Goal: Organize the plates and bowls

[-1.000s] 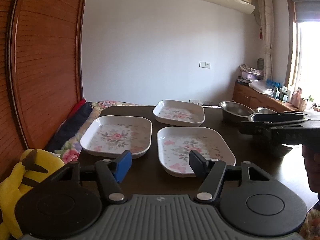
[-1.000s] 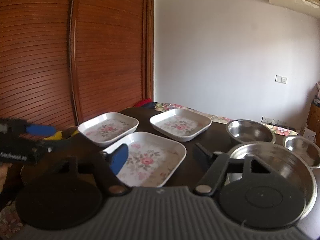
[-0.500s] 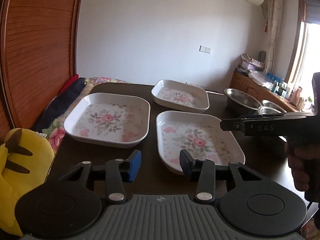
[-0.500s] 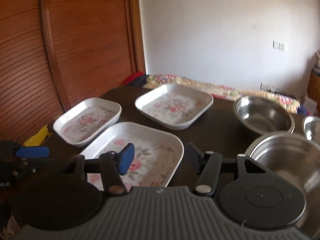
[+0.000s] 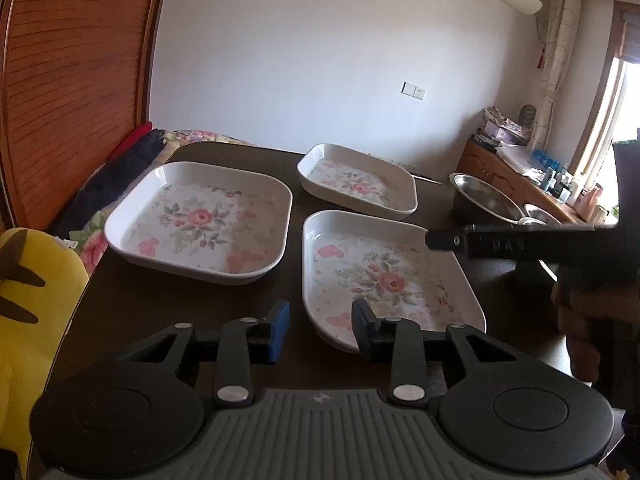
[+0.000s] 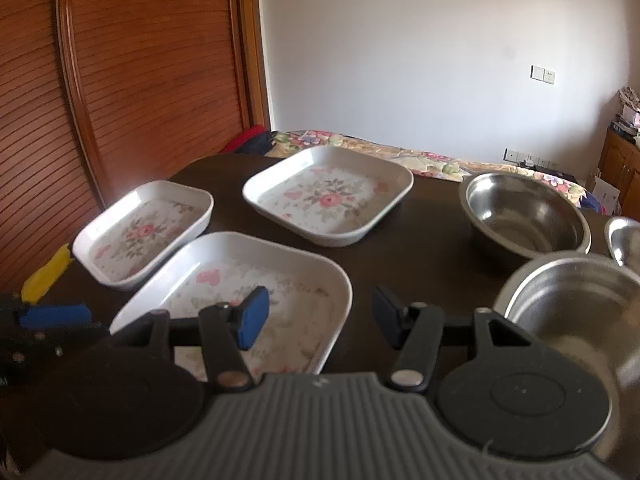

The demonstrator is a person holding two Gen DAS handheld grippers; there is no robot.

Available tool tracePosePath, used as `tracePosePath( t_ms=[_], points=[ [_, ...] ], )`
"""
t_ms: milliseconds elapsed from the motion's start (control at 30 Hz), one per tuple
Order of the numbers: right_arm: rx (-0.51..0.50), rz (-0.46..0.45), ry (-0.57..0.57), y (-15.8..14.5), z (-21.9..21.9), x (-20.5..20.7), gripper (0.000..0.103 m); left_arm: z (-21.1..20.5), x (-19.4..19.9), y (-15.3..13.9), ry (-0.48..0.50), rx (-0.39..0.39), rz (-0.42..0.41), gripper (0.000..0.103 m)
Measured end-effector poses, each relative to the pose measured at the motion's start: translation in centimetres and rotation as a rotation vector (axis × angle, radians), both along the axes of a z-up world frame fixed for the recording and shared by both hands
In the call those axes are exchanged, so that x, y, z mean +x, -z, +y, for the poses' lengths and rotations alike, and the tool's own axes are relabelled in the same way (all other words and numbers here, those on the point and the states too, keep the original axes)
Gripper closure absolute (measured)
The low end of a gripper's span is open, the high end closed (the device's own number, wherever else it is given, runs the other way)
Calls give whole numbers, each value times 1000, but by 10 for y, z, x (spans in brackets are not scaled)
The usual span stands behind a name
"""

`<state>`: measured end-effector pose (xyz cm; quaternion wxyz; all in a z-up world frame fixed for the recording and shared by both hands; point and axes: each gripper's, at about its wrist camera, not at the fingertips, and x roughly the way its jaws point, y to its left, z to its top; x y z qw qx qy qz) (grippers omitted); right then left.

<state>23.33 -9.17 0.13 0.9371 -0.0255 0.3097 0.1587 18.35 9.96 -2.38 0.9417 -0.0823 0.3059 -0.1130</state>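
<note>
Three white square plates with rose prints lie on a dark table (image 6: 420,248): a left plate (image 5: 200,220), a far plate (image 5: 356,182) and a near plate (image 5: 384,276). My left gripper (image 5: 320,320) hovers at the near plate's front-left corner. Its jaws are closing, with the rim between them and no pad pressing on it. My right gripper (image 6: 320,316) stands open astride the right rim of that same plate (image 6: 240,280). The right gripper's finger (image 5: 452,240) also shows over the plate's right side. Steel bowls (image 6: 524,216) stand to the right.
A large steel bowl (image 6: 572,300) sits close to my right gripper, with a smaller one (image 6: 624,236) behind it. A yellow plush toy (image 5: 36,300) leans at the table's left edge. A wooden slatted door (image 6: 140,60) and a floral bedcover (image 6: 360,144) lie beyond.
Both grippers have come forward and down onto the near plate, which now looms larger. The left jaws have narrowed a lot, the right jaws a little.
</note>
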Motion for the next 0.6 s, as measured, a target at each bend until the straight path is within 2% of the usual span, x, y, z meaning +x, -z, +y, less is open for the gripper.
tracePosePath(
  t_ms=[300,400,600],
  points=[
    [-89,44,-9,-9,7,30,50,1,-1,1,-8,9,-5,45],
    [-133,92,-31,-6,13,37,56,1,-1,2,-6,4,-5,49],
    [-191,110,-26,-2,23,42,56,1,-1,6,-3,12,-1,54]
  ],
)
